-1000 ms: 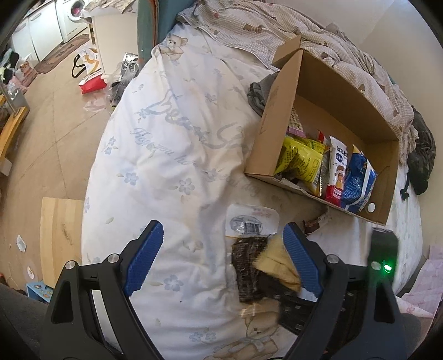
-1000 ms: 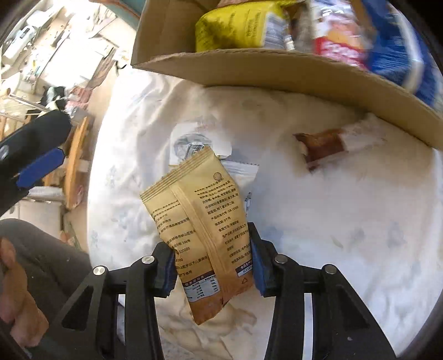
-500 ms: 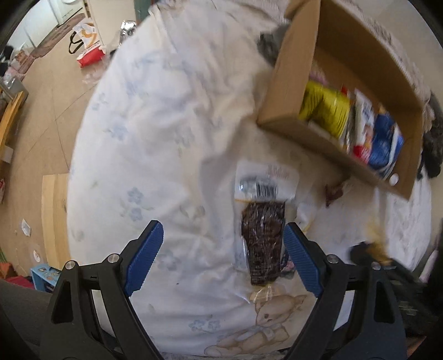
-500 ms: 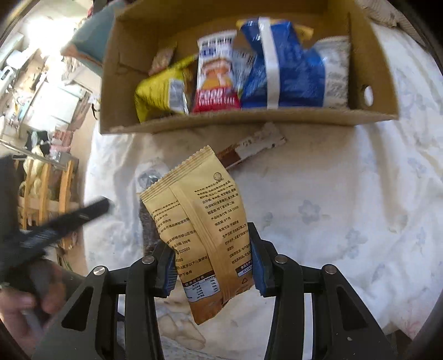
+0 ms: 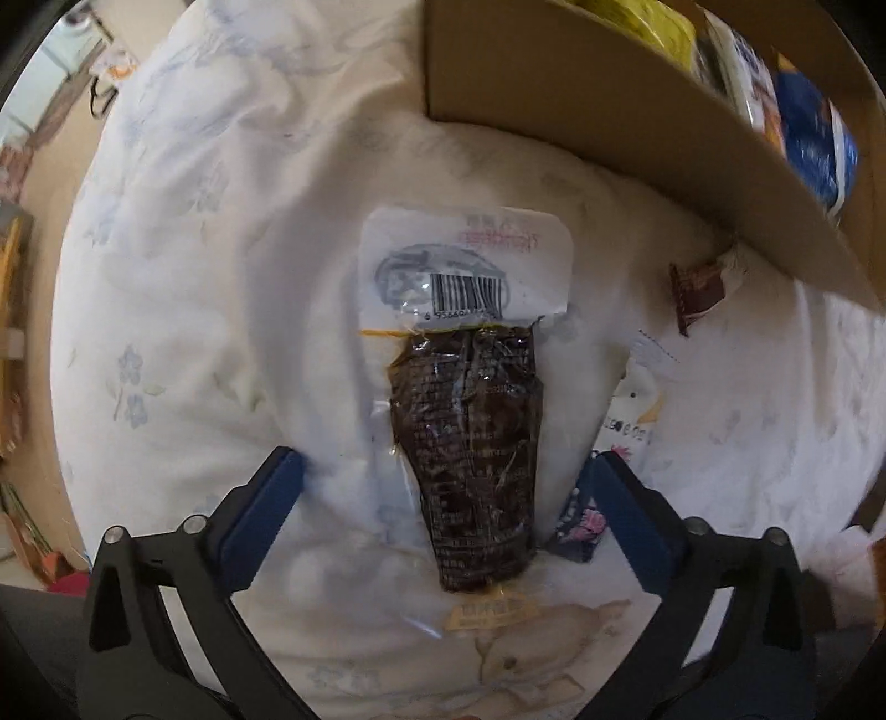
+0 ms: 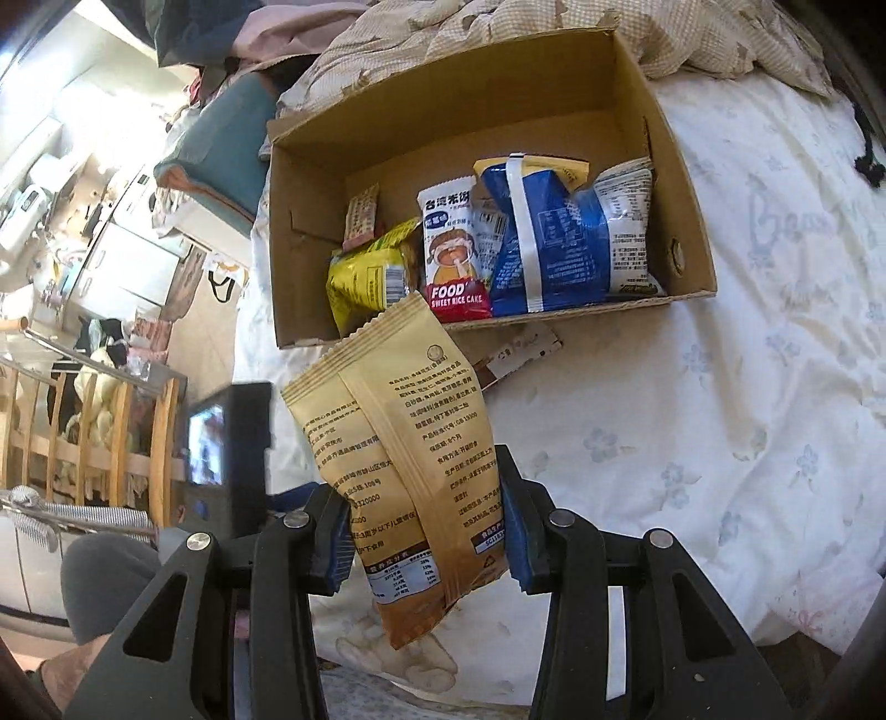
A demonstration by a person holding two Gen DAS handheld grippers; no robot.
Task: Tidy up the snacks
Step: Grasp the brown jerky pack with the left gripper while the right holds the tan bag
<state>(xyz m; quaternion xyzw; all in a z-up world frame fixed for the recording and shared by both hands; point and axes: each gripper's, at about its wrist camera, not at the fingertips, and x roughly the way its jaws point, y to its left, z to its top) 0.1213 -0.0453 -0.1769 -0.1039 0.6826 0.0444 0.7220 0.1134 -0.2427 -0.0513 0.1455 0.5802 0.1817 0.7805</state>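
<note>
Snacks lie partly in the cardboard box [image 6: 684, 183] and partly loose on the bed [image 6: 747, 387]. The box sits on the white flowered bedcover, towards the rumpled checked quilt [image 6: 720, 39] at the bed's far end. Inside it, against its near wall, stand a yellow bag [image 6: 362, 277], a red-and-white rice cake packet [image 6: 454, 249] and a blue-and-white bag [image 6: 559, 238]; a small pink packet [image 6: 362, 213] leans by the left wall.

The right gripper [image 6: 426, 531] has its jaws clamped on a tan snack pouch [image 6: 398, 421], held above the bedcover short of the box's near wall, printed back facing the camera.

The left gripper [image 5: 443, 504] points down at the bed with its jaws wide and opening. Between them, touching neither pad, lies a clear packet of dark brown snack [image 5: 470, 443] with a white barcode header, flat on the cover just short of the box. A small brown wrapper [image 5: 700, 288] lies close to the box's near wall, and a white packet [image 5: 631, 410] lies just beside the dark one, partly under the right-hand finger.
</note>
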